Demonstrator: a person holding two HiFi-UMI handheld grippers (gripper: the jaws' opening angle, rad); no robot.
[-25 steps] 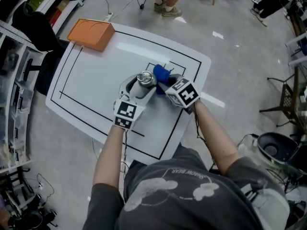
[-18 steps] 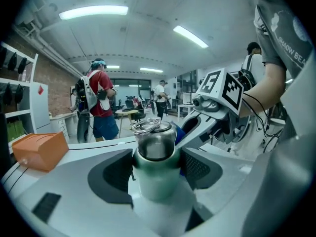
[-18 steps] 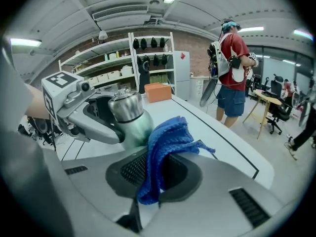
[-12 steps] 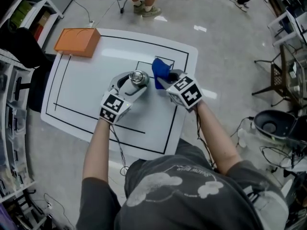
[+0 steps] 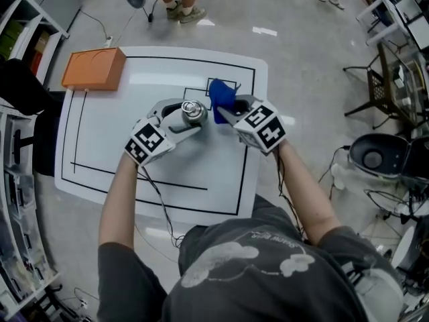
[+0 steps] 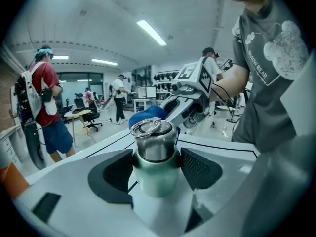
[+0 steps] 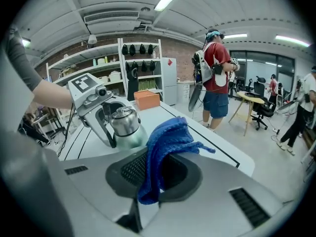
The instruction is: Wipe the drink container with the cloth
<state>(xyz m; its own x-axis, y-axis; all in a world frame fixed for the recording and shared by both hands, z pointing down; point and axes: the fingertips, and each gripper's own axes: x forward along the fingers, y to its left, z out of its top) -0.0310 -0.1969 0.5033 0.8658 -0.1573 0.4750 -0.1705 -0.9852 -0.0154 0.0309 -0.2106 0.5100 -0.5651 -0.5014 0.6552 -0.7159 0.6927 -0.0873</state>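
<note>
The left gripper (image 5: 175, 116) squeezes a metal drink bottle (image 6: 155, 157) between its two jaws. The bottle is over the white table (image 5: 134, 146), past the middle, toward the far right corner. The right gripper (image 5: 231, 109) pinches a blue cloth (image 5: 220, 98), just beside the bottle on its right. An orange box (image 5: 92, 68) sits at the far left corner.

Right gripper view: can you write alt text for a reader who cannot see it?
The right gripper is shut on a bunched blue cloth in the foreground. Just beyond, the left gripper holds a steel drink container at a white table with an orange box at its far end; a person in a red shirt stands to the right.
</note>
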